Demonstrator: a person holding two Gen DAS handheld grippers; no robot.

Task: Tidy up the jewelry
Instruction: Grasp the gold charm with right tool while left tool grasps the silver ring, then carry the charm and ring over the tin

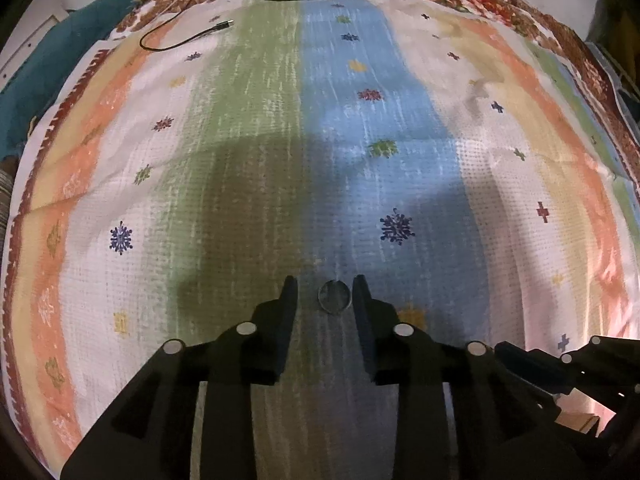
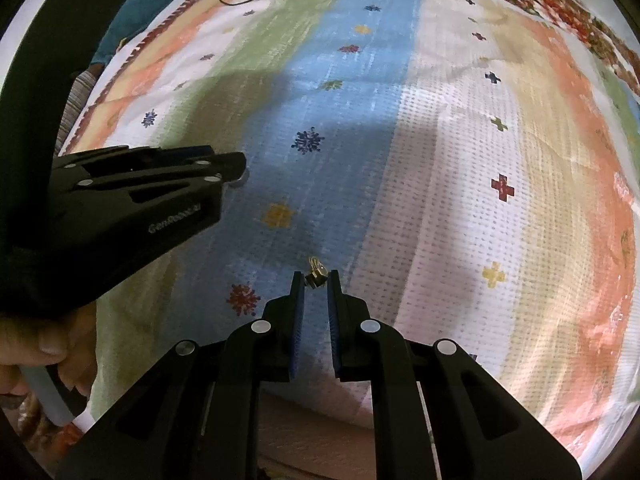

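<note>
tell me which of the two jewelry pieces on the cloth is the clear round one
The clear ring between the left gripper jaws, on the blue stripe. The other, at the right gripper, is a small gold-coloured metal piece, not clear or round.
</note>
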